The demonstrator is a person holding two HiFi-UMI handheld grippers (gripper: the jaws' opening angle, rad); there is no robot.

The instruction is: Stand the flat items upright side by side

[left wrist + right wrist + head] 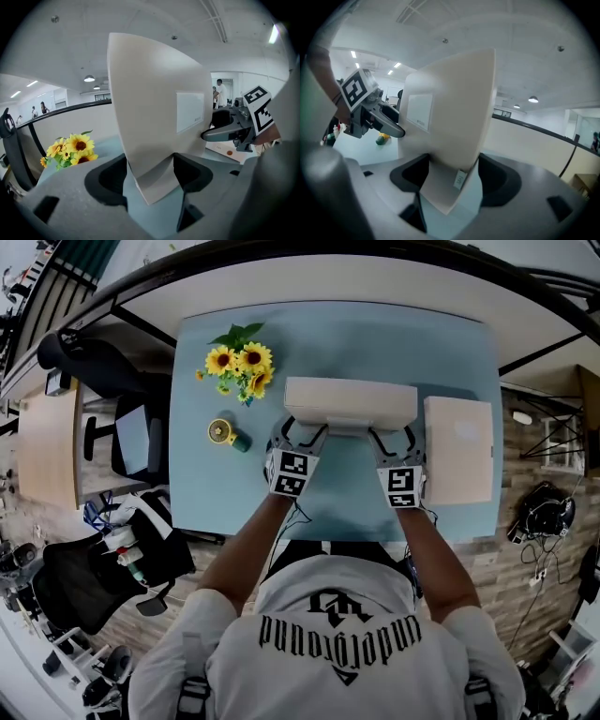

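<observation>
A flat beige box [352, 401] stands on edge above the light-blue table [217, 495], held at both ends. My left gripper [302, 435] is shut on its left lower corner, my right gripper [392, 439] on its right one. In the left gripper view the box [154, 108] rises between the jaws of the left gripper [150, 174], a white label on its face. The right gripper view shows the same box [450, 122] pinched in the right gripper [451, 177]. A second flat beige box [457, 448] lies flat on the table at the right.
A bunch of sunflowers [241, 367] stands at the table's back left, with a small yellow and green object [225, 434] just in front of it. An office chair [112, 390] and clutter stand left of the table. The table's right edge runs beside the lying box.
</observation>
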